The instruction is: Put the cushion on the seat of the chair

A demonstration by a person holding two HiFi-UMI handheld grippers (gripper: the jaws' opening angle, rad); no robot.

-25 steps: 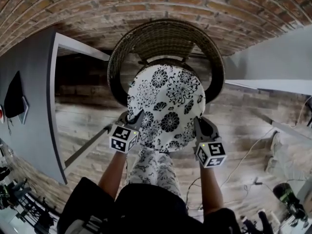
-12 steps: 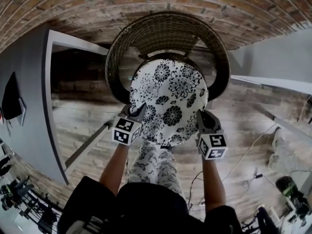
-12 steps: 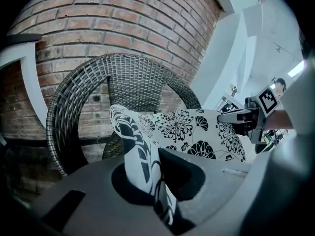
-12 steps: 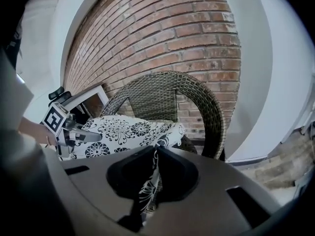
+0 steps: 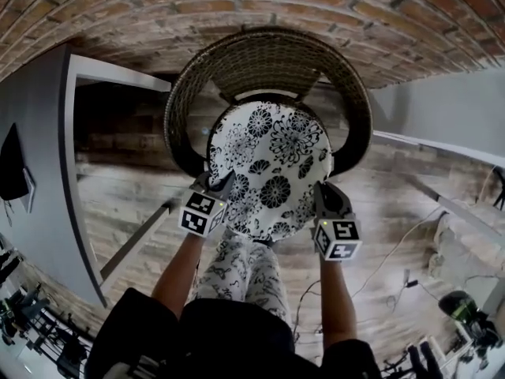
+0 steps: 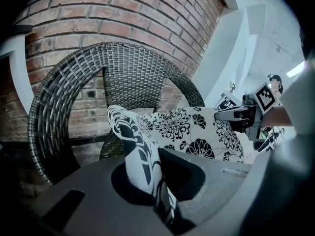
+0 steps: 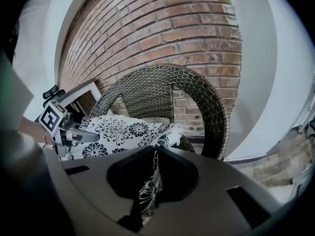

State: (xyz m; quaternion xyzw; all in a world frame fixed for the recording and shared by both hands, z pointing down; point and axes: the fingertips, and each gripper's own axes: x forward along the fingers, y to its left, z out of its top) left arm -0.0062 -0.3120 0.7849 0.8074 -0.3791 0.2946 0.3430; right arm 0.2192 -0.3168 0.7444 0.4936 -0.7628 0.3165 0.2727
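A round white cushion (image 5: 271,168) with black flower prints hangs flat over the seat of a dark wicker chair (image 5: 268,58) that stands against a brick wall. My left gripper (image 5: 215,188) is shut on the cushion's left edge (image 6: 140,151). My right gripper (image 5: 323,196) is shut on its right edge (image 7: 147,186). In the left gripper view the chair's curved back (image 6: 74,82) rises behind the cushion. The right gripper view shows the cushion (image 7: 123,132) in front of the chair back (image 7: 162,90). The seat itself is hidden under the cushion.
A grey cabinet (image 5: 39,156) stands to the left of the chair, a white wall (image 5: 442,109) to its right. The floor (image 5: 134,204) is wood planks, with cables (image 5: 394,267) lying at the lower right. The person's patterned trousers (image 5: 237,267) show below the cushion.
Both grippers have moved down and towards the chair with the cushion, which now covers more of the seat area inside the chair's ring.
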